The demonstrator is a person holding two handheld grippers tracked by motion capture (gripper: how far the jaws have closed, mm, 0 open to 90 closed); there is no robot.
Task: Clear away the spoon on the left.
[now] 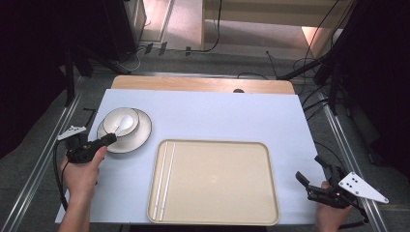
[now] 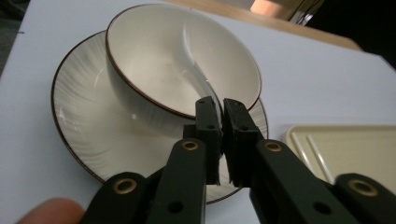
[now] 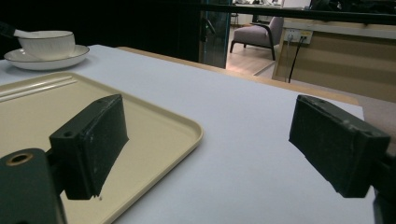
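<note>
A white bowl (image 1: 121,121) (image 2: 154,60) stands on a white ribbed plate (image 1: 140,137) (image 2: 79,116) at the left of the table. A white spoon (image 1: 125,122) (image 2: 198,74) lies in the bowl, its handle over the near rim. My left gripper (image 1: 112,138) (image 2: 222,105) is shut on that handle's end. My right gripper (image 1: 309,167) (image 3: 205,144) hovers open at the table's right front corner, with nothing between its jaws. The right gripper view shows the bowl (image 3: 46,44) and plate (image 3: 28,60) far off at the upper left.
A beige tray (image 1: 217,183) (image 2: 345,144) (image 3: 154,126) sits at the front middle, with white chopsticks (image 1: 164,179) (image 3: 32,88) along its left side. The table has a pale blue cover (image 1: 217,116) and a bare wooden strip (image 1: 193,83) at the far edge.
</note>
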